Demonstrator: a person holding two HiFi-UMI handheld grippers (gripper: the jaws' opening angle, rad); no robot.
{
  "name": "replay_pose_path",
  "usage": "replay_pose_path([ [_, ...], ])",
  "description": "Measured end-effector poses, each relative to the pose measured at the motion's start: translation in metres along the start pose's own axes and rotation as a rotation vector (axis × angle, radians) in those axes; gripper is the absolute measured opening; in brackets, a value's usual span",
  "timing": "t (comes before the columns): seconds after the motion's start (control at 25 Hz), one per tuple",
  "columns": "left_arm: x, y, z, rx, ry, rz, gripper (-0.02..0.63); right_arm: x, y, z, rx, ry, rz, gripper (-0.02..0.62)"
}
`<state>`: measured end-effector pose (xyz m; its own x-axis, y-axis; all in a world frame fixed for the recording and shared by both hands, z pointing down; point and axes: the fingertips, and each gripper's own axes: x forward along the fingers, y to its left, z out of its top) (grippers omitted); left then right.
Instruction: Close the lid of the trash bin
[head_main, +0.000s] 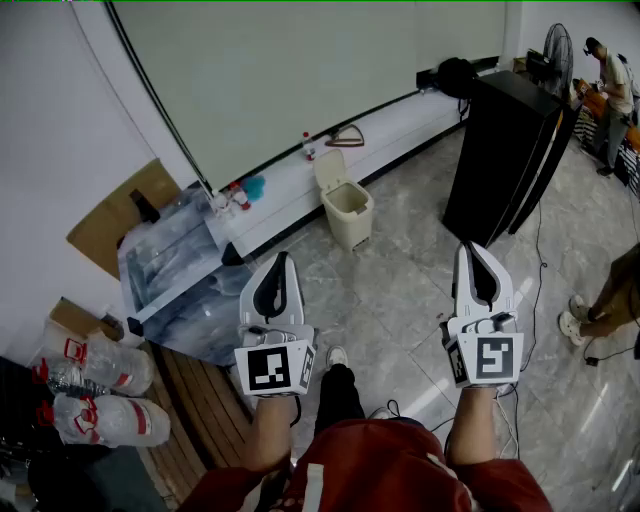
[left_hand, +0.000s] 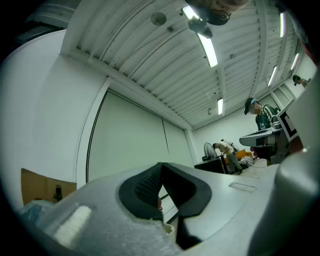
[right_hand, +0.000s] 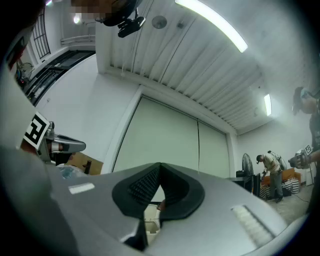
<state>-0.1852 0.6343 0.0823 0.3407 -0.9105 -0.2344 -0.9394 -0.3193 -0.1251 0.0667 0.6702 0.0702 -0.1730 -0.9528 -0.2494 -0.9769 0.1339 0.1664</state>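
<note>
A cream trash bin (head_main: 347, 205) stands on the grey tile floor against a low white ledge, its lid (head_main: 329, 168) tipped up and open. Both grippers are held in the air well short of it, pointing toward it and slightly upward. My left gripper (head_main: 279, 262) is shut with nothing between its jaws, and so is my right gripper (head_main: 476, 250). In the left gripper view the jaws (left_hand: 161, 167) meet at the tips, with a sliver of the trash bin (left_hand: 168, 227) below them. The right gripper view shows the same shut jaws (right_hand: 160, 167) over the trash bin (right_hand: 150, 220).
A tall black cabinet (head_main: 505, 155) stands right of the bin. Plastic-wrapped bundles (head_main: 175, 270), cardboard (head_main: 120, 215) and bagged bottles (head_main: 100, 400) crowd the left. Bottles sit on the ledge (head_main: 300, 180). A person (head_main: 612, 80) works far right; another person's legs (head_main: 605, 300) are near.
</note>
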Motion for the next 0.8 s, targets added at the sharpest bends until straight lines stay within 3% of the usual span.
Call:
replay_pose_path([
  [0.44,0.012,0.013,-0.012,0.000,0.013,0.002,-0.002,0.024,0.012,-0.017,0.005,0.032,0.014,0.000],
  [0.6,0.024,0.022,-0.021,-0.009,0.026,0.004,-0.002,0.038,0.011,-0.037,0.015,0.089,0.014,0.000],
  [0.8,0.047,0.034,-0.034,-0.015,0.049,-0.001,-0.002,0.068,0.013,-0.040,0.039,0.040,0.021,0.000],
])
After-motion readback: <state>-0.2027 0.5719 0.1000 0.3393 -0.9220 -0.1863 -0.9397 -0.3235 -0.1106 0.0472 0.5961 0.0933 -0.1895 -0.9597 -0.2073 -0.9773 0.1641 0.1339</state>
